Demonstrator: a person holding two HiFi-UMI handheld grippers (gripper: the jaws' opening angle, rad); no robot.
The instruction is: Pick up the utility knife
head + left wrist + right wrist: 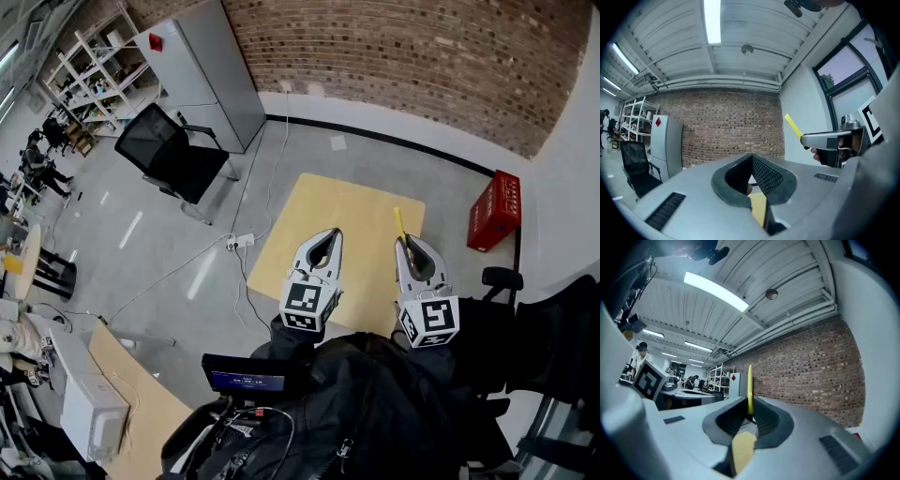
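utility knife (pixel 749 385) clamped in right tool (pixel 749 405), tip protruding

Utility knife (pixel 749 385) yellow; table (pixel 309 211) pale tan; crate (pixel 495 211) red; wall (pixel 422 56) brown brick pattern; chair (pixel 173 152) black.

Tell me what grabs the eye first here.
The yellow utility knife stands out, clamped between the right gripper's fingers and sticking out past their tips, above the light wooden table. The left gripper beside it is shut on nothing. A red crate sits on the grey floor, right of the table.
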